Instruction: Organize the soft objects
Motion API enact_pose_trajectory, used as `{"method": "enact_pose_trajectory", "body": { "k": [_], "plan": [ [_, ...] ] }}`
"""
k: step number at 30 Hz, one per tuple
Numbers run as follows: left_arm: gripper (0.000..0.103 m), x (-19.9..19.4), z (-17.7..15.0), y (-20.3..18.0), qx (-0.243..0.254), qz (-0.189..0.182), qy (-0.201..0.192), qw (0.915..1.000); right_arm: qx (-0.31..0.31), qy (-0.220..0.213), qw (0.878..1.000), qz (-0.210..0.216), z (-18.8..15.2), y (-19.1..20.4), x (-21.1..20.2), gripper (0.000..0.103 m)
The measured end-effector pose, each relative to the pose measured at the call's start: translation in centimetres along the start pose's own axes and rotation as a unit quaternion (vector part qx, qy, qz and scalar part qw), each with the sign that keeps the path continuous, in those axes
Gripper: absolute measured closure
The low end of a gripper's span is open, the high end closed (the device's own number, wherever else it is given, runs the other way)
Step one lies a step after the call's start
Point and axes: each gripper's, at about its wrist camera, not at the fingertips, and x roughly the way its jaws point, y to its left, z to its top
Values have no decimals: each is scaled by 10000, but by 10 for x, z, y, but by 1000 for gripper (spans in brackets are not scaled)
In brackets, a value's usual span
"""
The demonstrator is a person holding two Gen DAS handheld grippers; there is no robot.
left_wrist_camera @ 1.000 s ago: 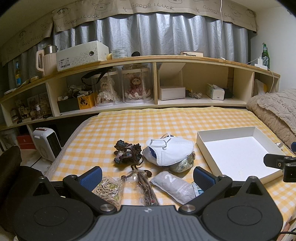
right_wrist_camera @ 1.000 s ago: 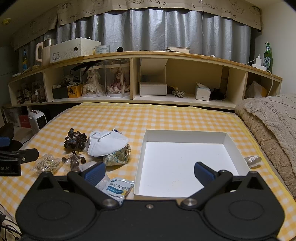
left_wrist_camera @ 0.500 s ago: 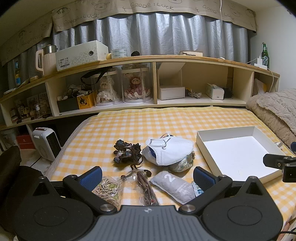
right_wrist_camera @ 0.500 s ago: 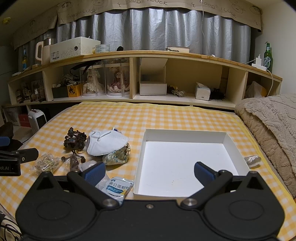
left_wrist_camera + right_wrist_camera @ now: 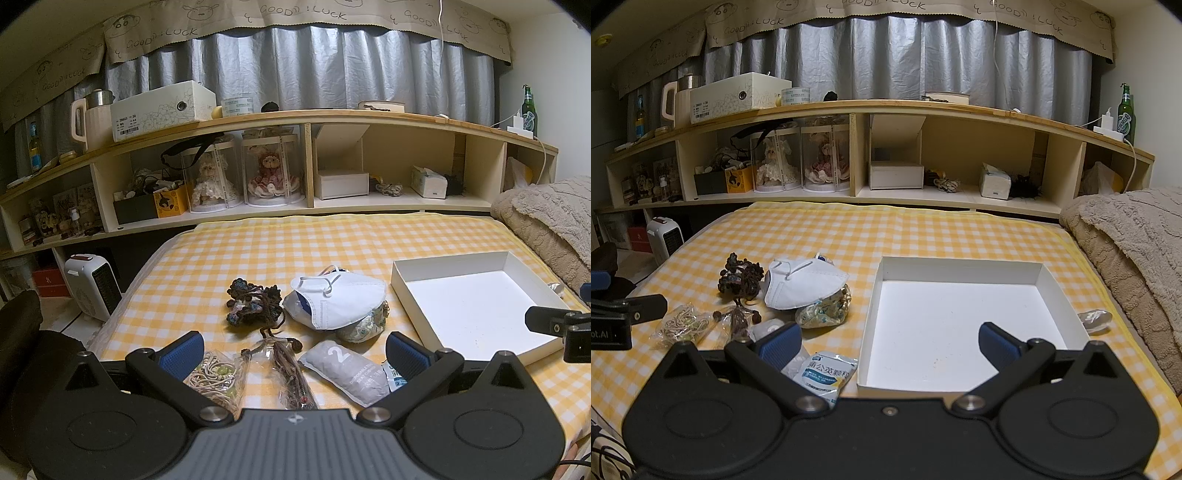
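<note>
A: Soft objects are lying in a loose pile on the checked bed: a white face mask (image 5: 338, 299) resting over a patterned pouch (image 5: 364, 326), a dark crocheted bundle (image 5: 253, 304) just beside it, a grey packet (image 5: 349, 369) nearer.

B: And the white box (image 5: 960, 321) is sitting empty beside them?

A: Yes. Nothing is shifting between glimpses; the left gripper (image 5: 293, 350) and right gripper (image 5: 888, 341) are both hovering spread wide, holding nothing.

B: So sorting is apparently not yet starting.

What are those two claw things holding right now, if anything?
Nothing. The left gripper and right gripper are both open and empty; the white box is empty too.
</note>
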Motion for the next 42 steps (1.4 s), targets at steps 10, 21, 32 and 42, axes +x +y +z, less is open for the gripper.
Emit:
{"method": "enact_pose_trajectory", "body": {
  "k": [10, 21, 32, 42],
  "plan": [
    [0, 0, 0, 0, -2, -2, 2, 10000, -8, 7, 10000, 0, 0, 0, 0, 0],
    [0, 0, 0, 0, -1, -3, 3, 10000, -13, 12, 10000, -2, 0, 0, 0, 0],
    [0, 0, 0, 0, -1, 28, 9, 10000, 12, -24, 10000, 35, 1, 3, 1, 0],
    [0, 3, 11, 3, -189, 59, -59, 9998, 152, -302, 9992, 231, 4, -4, -2, 0]
  ]
}}
